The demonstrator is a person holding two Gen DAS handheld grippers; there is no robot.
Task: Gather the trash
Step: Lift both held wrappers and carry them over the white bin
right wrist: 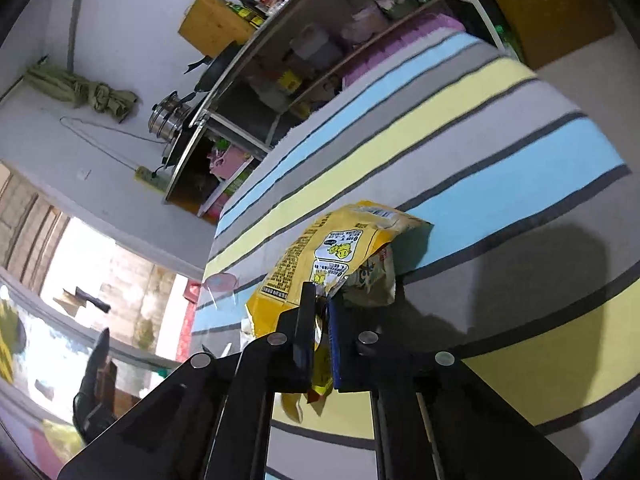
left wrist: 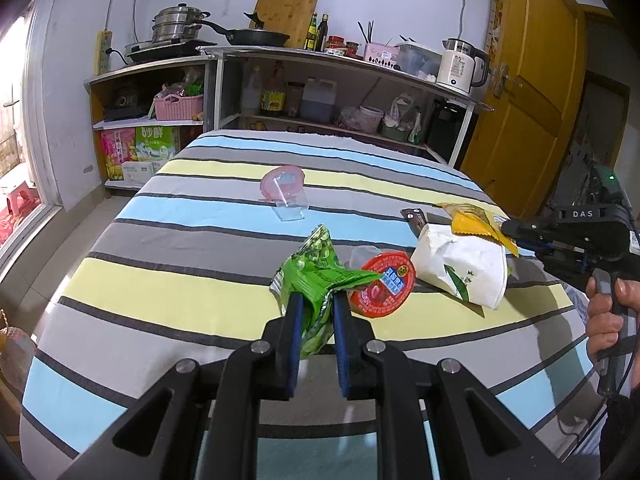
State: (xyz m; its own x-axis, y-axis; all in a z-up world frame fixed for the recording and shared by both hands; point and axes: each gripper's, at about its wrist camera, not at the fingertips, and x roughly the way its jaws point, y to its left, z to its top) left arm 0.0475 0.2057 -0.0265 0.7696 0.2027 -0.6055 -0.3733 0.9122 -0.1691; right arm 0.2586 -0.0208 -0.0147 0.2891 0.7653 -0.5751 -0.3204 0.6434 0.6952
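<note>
My left gripper (left wrist: 315, 300) is shut on a crumpled green snack wrapper (left wrist: 316, 276) and holds it over the striped tablecloth (left wrist: 180, 280). Just right of it lie a red round cup lid (left wrist: 382, 284) and a white paper bag (left wrist: 464, 268). My right gripper (right wrist: 320, 300) is shut on a yellow snack bag (right wrist: 332, 248), lifted above the cloth; it also shows in the left wrist view (left wrist: 516, 232), at the right, with the yellow bag (left wrist: 476, 220) over the white bag. A pink-lidded clear plastic cup (left wrist: 284, 184) lies further back.
A dark brown wrapper (left wrist: 416, 218) lies behind the white bag. Behind the table stands a metal shelf (left wrist: 320, 56) with pots, a pan, bottles and a kettle (left wrist: 460, 66). A yellow door (left wrist: 532, 80) is at the right. A window is at the left.
</note>
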